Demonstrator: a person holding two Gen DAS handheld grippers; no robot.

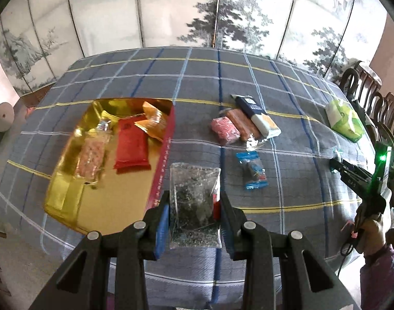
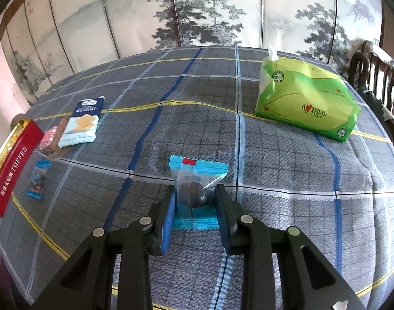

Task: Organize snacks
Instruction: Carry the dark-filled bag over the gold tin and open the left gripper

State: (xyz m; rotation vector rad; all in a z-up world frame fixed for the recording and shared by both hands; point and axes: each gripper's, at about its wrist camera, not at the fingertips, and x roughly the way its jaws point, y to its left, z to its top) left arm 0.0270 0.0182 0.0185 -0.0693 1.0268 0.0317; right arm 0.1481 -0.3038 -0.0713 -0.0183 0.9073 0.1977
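Observation:
My left gripper is shut on a clear packet of dark snack and holds it above the table, just right of a gold tin with a red wall. The tin holds a red packet, a pink clear packet and orange wrappers. My right gripper is shut on a blue-edged packet with a dark cookie. It also shows at the right edge of the left wrist view. Loose snacks lie on the cloth: a pink packet, an orange-brown bar, a cracker pack, a small blue packet.
A green tissue pack lies at the table's far right. Dark wooden chairs stand along the right side. A painted folding screen stands behind the table. The checked tablecloth covers the whole table.

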